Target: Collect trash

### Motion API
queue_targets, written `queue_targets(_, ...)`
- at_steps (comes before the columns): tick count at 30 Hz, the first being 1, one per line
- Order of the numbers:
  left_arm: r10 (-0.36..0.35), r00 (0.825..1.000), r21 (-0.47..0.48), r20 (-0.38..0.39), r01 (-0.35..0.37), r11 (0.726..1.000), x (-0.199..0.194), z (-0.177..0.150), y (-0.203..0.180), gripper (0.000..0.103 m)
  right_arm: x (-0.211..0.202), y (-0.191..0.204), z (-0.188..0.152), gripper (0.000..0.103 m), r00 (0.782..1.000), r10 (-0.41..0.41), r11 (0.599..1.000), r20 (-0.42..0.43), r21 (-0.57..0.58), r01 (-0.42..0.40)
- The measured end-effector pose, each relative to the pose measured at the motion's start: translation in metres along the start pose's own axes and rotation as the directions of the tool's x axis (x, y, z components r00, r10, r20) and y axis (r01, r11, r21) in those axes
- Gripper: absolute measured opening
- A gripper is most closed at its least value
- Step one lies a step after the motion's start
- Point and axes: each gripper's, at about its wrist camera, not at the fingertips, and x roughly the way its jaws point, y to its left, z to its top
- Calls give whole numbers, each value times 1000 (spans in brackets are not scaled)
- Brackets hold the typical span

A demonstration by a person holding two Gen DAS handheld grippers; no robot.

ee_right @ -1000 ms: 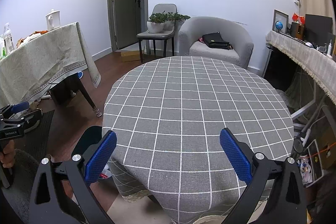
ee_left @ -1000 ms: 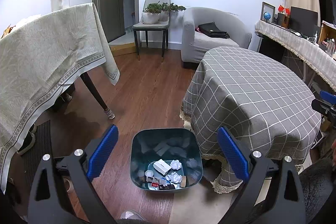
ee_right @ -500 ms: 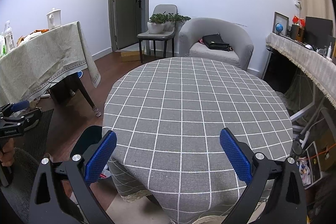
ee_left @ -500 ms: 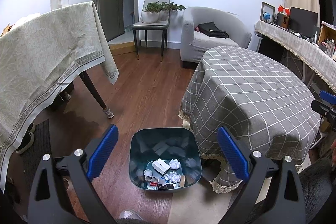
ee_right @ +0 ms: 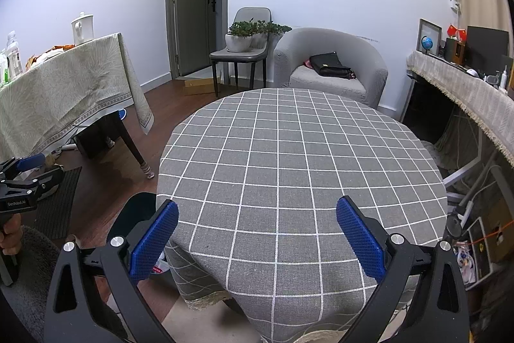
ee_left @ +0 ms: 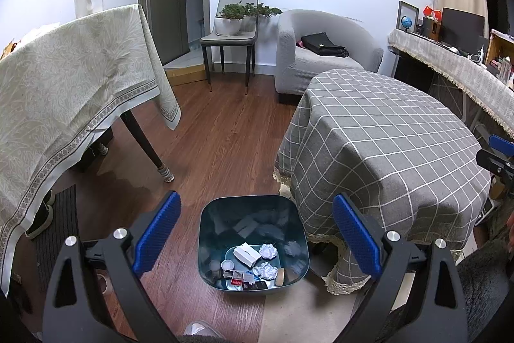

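A dark teal trash bin (ee_left: 208, 233) stands on the wood floor beside the round table with the grey checked cloth (ee_left: 385, 143). Inside it lie a small white box (ee_left: 246, 253), crumpled paper balls (ee_left: 268, 250) and several other scraps. My left gripper (ee_left: 255, 233) is open and empty, held above the bin. My right gripper (ee_right: 257, 233) is open and empty, over the near edge of the grey checked table (ee_right: 289, 156), whose top shows nothing on it. The bin's dark rim (ee_right: 135, 208) peeks out left of that table.
A table with a beige cloth (ee_left: 64, 92) stands at the left, one leg (ee_left: 144, 147) near the bin. A grey armchair (ee_left: 321, 53) with a black bag and a chair with plants (ee_left: 231, 31) stand at the back. A cluttered sideboard (ee_left: 456, 69) runs along the right.
Both views shift very slightly; the left gripper has drifted a little over the bin. Both grippers stay open and empty.
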Motion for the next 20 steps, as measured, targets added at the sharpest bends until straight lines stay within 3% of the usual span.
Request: queue_targets(20,-1,1000,15,1,1,1000,0,-1,-1,98,0,1,0,99,1000,-2,1000,0,-1,2)
